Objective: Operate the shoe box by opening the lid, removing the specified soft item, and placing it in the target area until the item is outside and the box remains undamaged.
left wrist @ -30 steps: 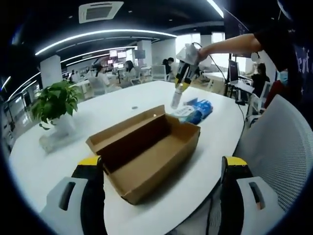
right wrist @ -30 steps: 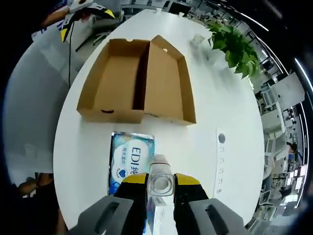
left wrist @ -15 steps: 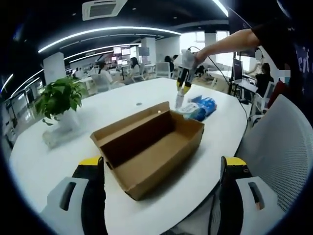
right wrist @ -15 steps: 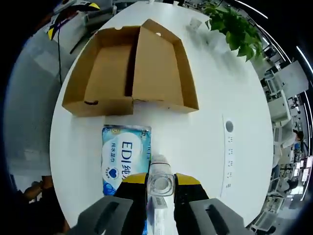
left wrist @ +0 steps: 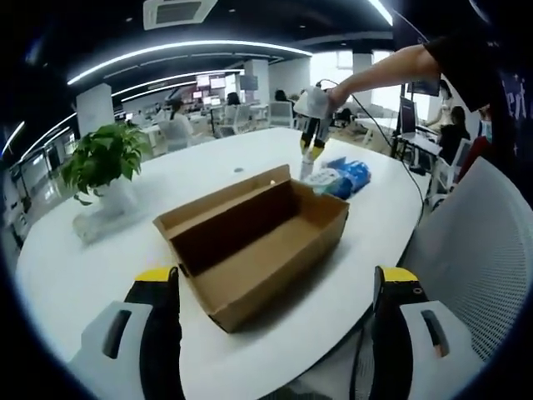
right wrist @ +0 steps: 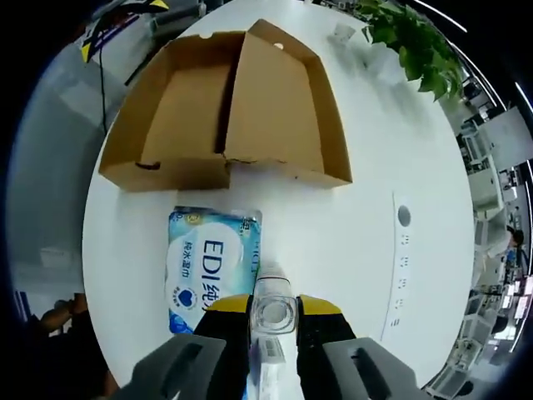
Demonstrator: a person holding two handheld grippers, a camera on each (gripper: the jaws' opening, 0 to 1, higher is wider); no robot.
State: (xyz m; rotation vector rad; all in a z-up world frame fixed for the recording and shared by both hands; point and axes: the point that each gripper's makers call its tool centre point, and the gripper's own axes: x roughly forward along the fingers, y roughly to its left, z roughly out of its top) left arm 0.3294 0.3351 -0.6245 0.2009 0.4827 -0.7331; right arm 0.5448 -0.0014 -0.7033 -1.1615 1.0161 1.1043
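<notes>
My right tool (right wrist: 273,310) pinches a small clear plastic bottle (right wrist: 272,298) and has come down lower over the round white desk (right wrist: 366,192) than a moment ago. The soft blue and white tissue pack (right wrist: 206,268) lies on the desk, just beside the open brown cardboard shoe box (right wrist: 225,108), now closer below me. So the soft thing is out already, I think. My left tool (left wrist: 275,333) stays spread wide, near the box, holding nothing
</notes>
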